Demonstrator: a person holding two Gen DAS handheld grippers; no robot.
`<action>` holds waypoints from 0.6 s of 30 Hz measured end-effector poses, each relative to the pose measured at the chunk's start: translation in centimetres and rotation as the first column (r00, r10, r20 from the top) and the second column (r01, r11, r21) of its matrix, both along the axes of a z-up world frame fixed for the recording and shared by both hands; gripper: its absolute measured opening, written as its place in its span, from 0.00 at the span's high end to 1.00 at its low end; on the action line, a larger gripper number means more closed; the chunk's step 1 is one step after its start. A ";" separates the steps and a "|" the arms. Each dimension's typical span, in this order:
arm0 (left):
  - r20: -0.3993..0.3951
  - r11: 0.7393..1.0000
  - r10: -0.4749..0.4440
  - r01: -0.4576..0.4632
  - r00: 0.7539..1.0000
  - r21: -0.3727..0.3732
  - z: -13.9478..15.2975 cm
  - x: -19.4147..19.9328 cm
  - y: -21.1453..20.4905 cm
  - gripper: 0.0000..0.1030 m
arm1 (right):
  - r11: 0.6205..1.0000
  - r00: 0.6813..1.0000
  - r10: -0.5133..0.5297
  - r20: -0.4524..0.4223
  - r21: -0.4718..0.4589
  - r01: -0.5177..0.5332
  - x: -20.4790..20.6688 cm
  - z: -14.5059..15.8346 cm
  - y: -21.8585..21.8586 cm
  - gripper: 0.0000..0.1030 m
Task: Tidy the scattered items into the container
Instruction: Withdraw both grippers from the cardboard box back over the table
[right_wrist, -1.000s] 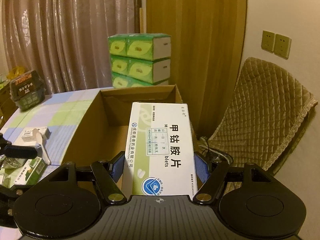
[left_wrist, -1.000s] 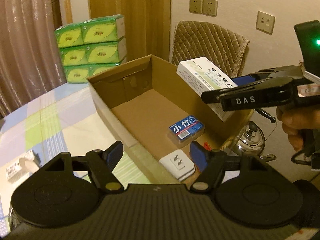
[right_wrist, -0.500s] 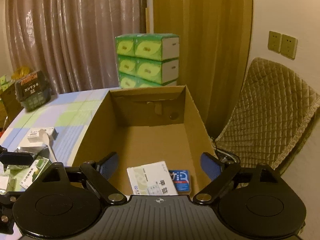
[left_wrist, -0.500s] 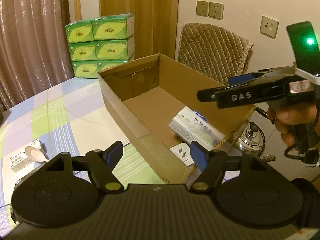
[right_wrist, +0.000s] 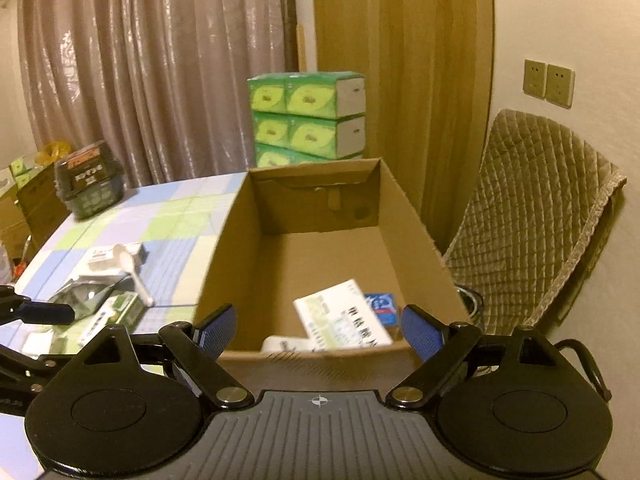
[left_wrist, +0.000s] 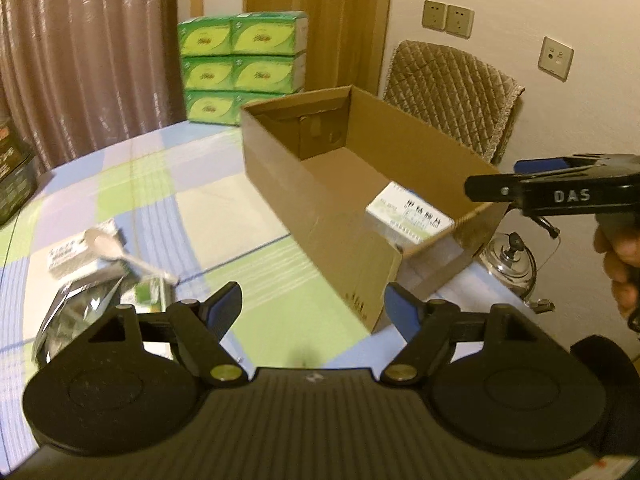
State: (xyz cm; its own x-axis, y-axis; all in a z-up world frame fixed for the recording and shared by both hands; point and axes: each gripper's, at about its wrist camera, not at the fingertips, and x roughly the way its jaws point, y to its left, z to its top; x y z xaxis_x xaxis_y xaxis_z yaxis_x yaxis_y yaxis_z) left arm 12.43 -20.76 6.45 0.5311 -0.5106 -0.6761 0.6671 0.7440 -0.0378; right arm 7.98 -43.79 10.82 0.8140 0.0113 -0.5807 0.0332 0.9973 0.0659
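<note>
Medicine box [right_wrist: 345,315] free; right tool [right_wrist: 318,326] wide, empty.

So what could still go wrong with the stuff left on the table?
The spoon lies loosely across a small carton in a tight cluster with a foil pouch and a green pack; grabbing one may knock the others about. The box sits at the table's corner, above a kettle, so a hard push might slide it off. The left tool is open and blurred, so aim may suffer.
</note>
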 end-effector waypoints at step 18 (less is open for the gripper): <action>-0.012 0.985 0.171 -0.171 0.985 -0.005 -0.4 -4.5 10.2 0.07 | 0.987 0.987 0.157 -0.043 0.021 -0.156 -4.0 0.1 8.8 0.13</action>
State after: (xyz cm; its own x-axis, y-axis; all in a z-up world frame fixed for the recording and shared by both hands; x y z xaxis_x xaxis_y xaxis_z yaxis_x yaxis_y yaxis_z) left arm 7.96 -10.57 6.04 0.6034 -0.4164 -0.6801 0.5292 0.8471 -0.0491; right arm 3.95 -35.00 10.92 0.7746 0.1475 -0.6150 -0.1202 0.9890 0.0858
